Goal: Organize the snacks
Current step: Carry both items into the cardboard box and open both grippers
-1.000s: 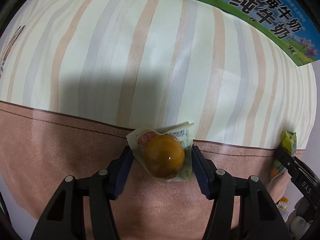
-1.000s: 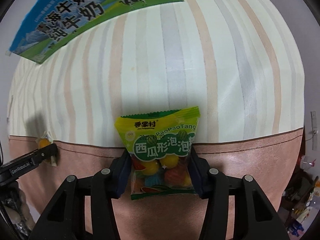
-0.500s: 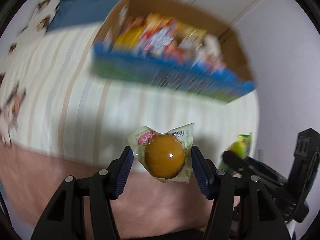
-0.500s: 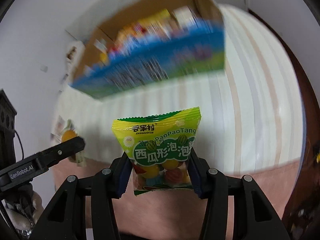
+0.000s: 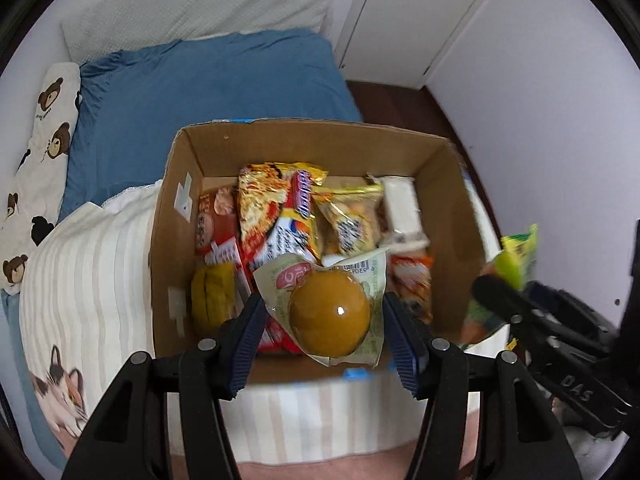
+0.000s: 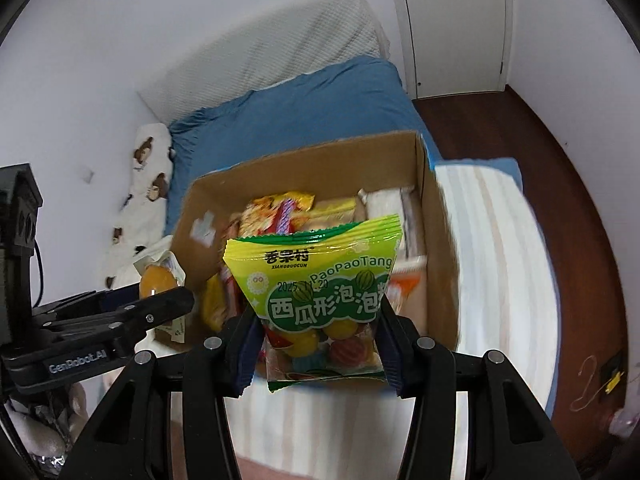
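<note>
My left gripper (image 5: 325, 318) is shut on a clear packet holding a round orange-brown jelly (image 5: 329, 316), held above the near edge of an open cardboard box (image 5: 172, 216). My right gripper (image 6: 318, 330) is shut on a green and yellow bag of watermelon bubble gum balls (image 6: 320, 292), over the same box (image 6: 434, 240). The box holds several snack packets (image 5: 288, 216). In the left wrist view the gum bag (image 5: 516, 256) and right gripper (image 5: 500, 296) show blurred at the right. The right wrist view has the left gripper (image 6: 160, 298) with its jelly (image 6: 156, 280) at the left.
The box stands on a bed with a striped cream blanket (image 5: 84, 280) and a blue sheet (image 5: 208, 80). A bear-print pillow (image 5: 36, 140) lies at the left. White doors (image 6: 456, 24) and dark wood floor (image 6: 560, 184) are at the right.
Both grippers rose and swung from low over the striped blanket to above the open box, each keeping its packet. The box's inside came into view.
</note>
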### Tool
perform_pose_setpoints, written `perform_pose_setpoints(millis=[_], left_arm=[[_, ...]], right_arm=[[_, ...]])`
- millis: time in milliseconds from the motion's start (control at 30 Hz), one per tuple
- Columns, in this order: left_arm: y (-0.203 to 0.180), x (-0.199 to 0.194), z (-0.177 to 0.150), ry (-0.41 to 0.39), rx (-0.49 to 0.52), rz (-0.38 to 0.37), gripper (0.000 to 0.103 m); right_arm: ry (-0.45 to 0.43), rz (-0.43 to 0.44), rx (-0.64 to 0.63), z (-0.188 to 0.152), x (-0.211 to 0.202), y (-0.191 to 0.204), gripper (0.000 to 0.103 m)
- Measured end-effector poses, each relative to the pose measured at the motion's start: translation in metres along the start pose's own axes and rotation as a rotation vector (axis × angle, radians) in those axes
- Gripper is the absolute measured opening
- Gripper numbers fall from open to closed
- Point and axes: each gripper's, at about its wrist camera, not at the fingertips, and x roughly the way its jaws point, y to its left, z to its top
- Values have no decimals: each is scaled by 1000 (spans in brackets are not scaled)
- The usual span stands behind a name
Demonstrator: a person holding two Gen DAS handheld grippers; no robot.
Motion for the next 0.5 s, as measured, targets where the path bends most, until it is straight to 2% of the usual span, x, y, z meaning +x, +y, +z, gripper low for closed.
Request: perform_pose_setpoints(millis=[167,400,500], left_arm=[[14,56,24,108,-7,38,56],[27,112,30,232,-46,43,56],[30,133,28,298,-49,21,58]], right_arm=[[67,-48,-19,34,44,-11,53],[155,-75,-1,33,99,-30,53],[190,-80,-9,35,116,-35,53]])
